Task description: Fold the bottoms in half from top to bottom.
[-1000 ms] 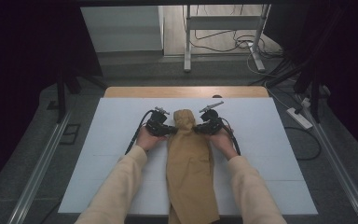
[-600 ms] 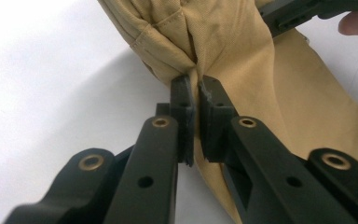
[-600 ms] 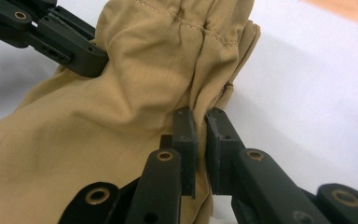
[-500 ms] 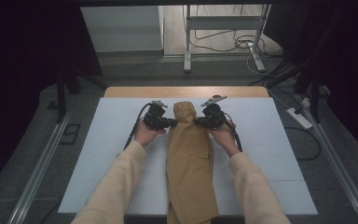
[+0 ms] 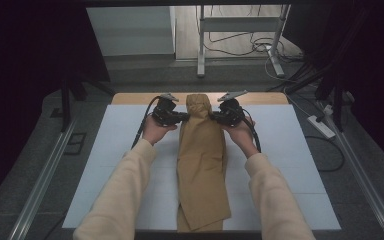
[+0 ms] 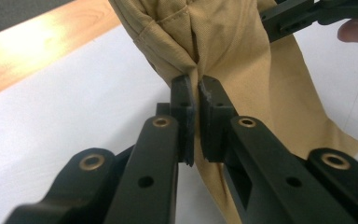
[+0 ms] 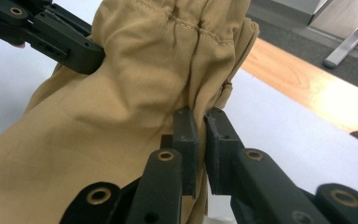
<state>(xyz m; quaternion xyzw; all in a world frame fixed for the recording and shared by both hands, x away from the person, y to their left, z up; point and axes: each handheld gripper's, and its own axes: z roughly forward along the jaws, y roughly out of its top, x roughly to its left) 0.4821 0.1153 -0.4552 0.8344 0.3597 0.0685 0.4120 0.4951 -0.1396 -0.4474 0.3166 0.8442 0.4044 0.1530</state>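
I have two grippers working on one garment. My left gripper (image 5: 184,117) has its fingers (image 6: 182,100) pressed onto a fold at the left edge of the tan trousers (image 5: 201,160), pinching the cloth just below the stitched waistband; in the left gripper view the fabric bunches upward from the pinch. My right gripper (image 5: 212,118) does the same on the opposite edge, its fingers (image 7: 185,133) closed on a gathered fold of the same waistband end. From the high view the two grippers face each other across the top of the trousers, near the far side of the bench (image 5: 105,165), and that end stands raised between them. The rest of the trousers run straight back toward me along the middle of the white sheet covering the bench, the lower end draping over the near edge. I count one strip of bare wood (image 5: 260,98) along the far edge of the bench, one pair of trousers, and two tan sleeves, one on each side of the cloth. Each gripper view also catches the other gripper's black arm at the cloth.
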